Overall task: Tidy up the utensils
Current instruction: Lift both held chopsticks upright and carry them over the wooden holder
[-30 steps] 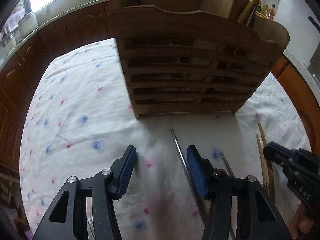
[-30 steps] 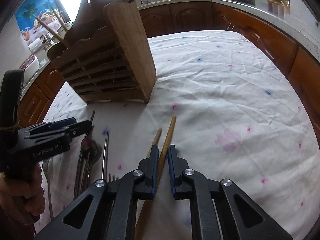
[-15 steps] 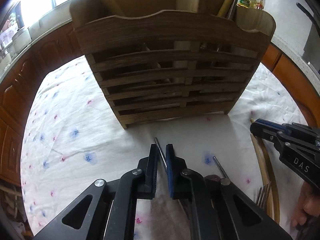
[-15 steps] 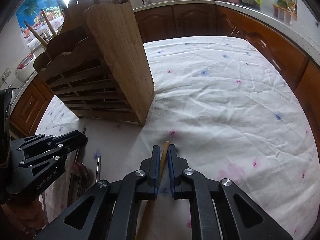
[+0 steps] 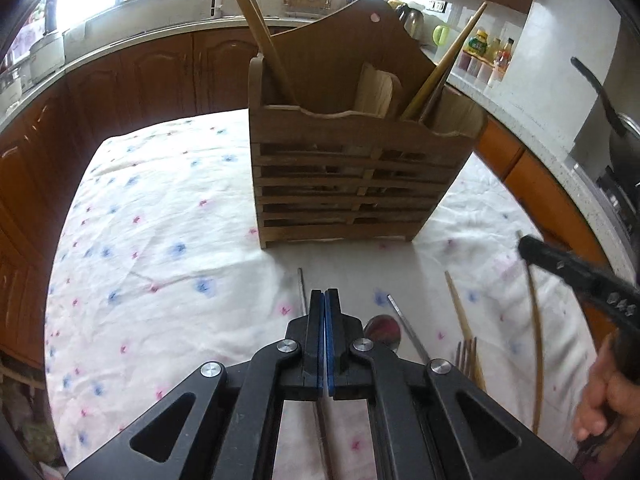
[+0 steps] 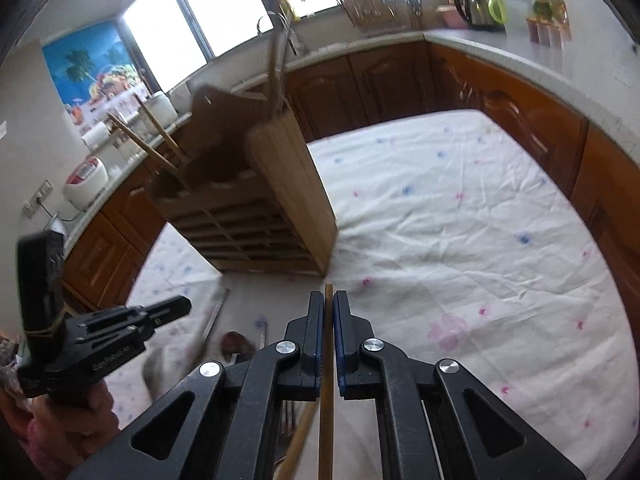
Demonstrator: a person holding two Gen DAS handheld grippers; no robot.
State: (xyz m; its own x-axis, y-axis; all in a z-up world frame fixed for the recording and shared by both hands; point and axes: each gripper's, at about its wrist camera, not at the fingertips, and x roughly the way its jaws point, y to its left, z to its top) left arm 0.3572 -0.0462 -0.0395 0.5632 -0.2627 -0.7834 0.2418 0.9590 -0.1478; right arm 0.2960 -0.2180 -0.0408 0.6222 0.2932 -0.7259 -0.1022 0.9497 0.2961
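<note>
Since a second ago, both views have pulled back from the cloth, and the left gripper (image 5: 325, 300), whose jaws stood wide apart then, has just been closing. Its blue pads now meet with no gap showing. A thin metal handle (image 5: 303, 290) shows just left of its fingertips, and I cannot tell whether it is caught or only lies beneath.

The right gripper (image 6: 328, 300) is clamped on a wooden chopstick (image 6: 329, 412), which runs straight between its pads with the tip poking just past them. In the left wrist view that chopstick hangs blurred under the right gripper, off the cloth.

The other loose utensils lie on the cloth in front of the holder: a second wooden chopstick (image 5: 464, 320), a fork (image 5: 466, 354) with its tines beside that chopstick, a spoon (image 5: 382, 330) and a metal rod (image 5: 408, 332) just right of the spoon.

Beyond them stands the slatted wooden holder (image 5: 348, 184), upright, with wooden sticks already leaning out of its left and right compartments.

Everything rests on a white tablecloth (image 5: 160, 240) dotted with blue and pink flowers. A person's hand (image 5: 600, 412) grips the right tool at the frame's edge. Brown cabinets (image 5: 160, 72) ring the table under a pale counter.
</note>
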